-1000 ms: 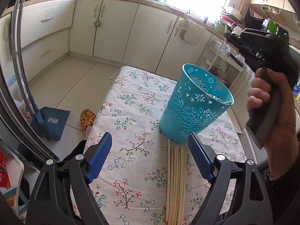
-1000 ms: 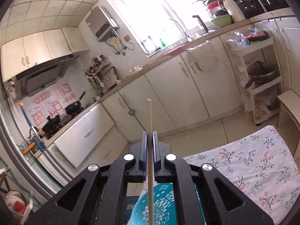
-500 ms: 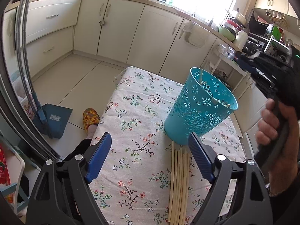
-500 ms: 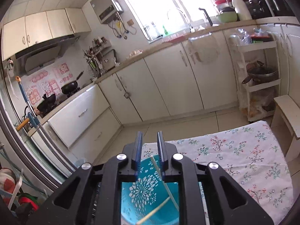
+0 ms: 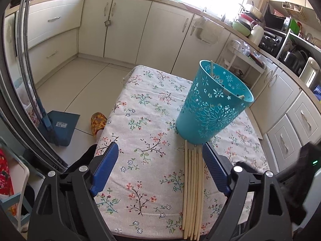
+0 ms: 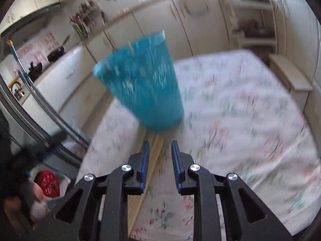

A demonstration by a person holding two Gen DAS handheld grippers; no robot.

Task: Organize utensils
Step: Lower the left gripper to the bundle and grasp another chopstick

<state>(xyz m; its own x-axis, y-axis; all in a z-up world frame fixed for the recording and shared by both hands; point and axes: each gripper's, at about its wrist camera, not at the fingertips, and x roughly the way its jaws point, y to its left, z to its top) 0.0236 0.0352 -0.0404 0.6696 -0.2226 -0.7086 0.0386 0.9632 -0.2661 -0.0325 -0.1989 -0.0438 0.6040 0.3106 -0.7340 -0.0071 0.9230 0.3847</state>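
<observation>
Several chopsticks (image 5: 193,182) lie touching the teal holder (image 5: 212,104).

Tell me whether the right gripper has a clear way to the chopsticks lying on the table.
Probably yes. The right gripper points down at the chopsticks with its jaws opening and nothing between them. The teal basket stands just past their far ends, and the left gripper hangs wide open over them.

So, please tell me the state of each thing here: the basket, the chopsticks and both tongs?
Blue basket: upright on the table, chopsticks inside.
Chopsticks on the table: lying flat, side by side, ends at the basket's base.
Left tongs: open wide, empty.
Right tongs: opening, nothing between them.
</observation>
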